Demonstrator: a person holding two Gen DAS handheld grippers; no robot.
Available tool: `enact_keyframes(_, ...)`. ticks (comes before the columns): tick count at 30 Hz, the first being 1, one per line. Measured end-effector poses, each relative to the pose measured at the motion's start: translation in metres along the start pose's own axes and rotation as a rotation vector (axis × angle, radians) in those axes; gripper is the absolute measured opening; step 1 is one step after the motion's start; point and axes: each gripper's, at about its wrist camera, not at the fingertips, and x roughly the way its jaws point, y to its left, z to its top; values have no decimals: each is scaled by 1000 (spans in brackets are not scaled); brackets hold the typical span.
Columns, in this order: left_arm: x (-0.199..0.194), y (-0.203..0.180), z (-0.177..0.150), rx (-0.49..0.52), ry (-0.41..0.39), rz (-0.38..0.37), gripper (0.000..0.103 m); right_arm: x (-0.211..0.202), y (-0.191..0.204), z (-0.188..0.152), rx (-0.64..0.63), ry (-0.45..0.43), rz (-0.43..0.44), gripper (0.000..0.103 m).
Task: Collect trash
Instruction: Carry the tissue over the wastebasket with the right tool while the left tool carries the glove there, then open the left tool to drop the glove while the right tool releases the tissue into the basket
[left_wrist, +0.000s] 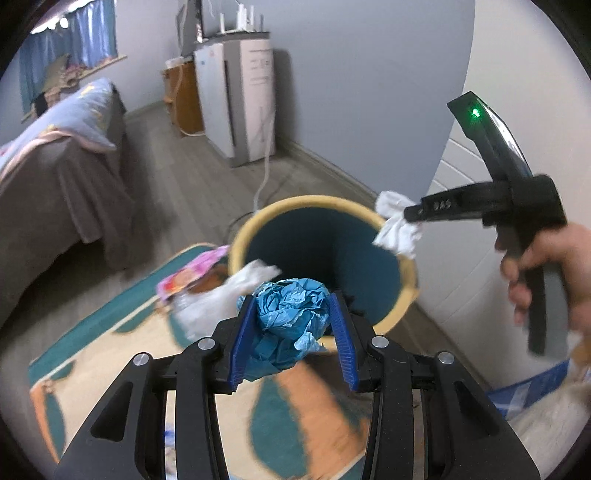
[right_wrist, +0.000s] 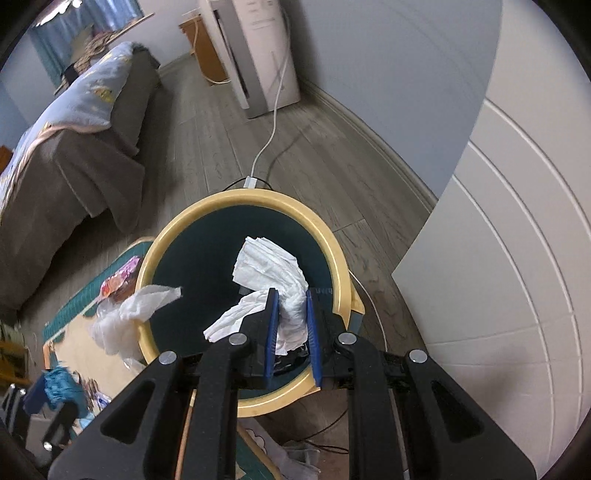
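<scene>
Both hands are at the bin (right_wrist: 334, 254) now, a yellow-rimmed tub with a dark inside, standing on the wood floor at the far edge of the patterned rug (left_wrist: 207, 376). The right gripper (right_wrist: 290, 334) has its blue fingers clamped on a wad of white tissue (right_wrist: 271, 267), and that wad hangs right over the bin's open mouth. The left gripper (left_wrist: 291, 328) has its fingers pressed on a crumpled ball of blue paper (left_wrist: 290, 314), which sits over the near rim, not quite over the opening as far as I can judge. More rubbish lies on the rug to the left of the bin: a white plastic bag (left_wrist: 225, 295) and a pink wrapper (left_wrist: 192, 273). The risk I see is the blue ball being let go too early and dropping on the rug, or the light tissue catching on a finger or drifting off the rim. With both tools crowding one opening, they might knock together or tip the tub.
</scene>
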Motion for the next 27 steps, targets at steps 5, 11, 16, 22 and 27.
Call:
enact_keyframes(5,40,-26,17,67,53,-22,41,-6,-4,3,33,-23,26,14)
enact_keyframes(11,70,-32,29,107,60,16,41,-15,3,9,22,-83,66,15)
enact_keyframes(16,75,-21,39,75,15,50,51,-18,6,12,25,-112,94,26)
enact_keyframes(22,68,-9,41,70,-40,88,81,-16,11,13,24,-114,76,64)
enact_keyframes(27,52,-5,33,94,-73,120,92,-22,13,15,42,-123,67,83)
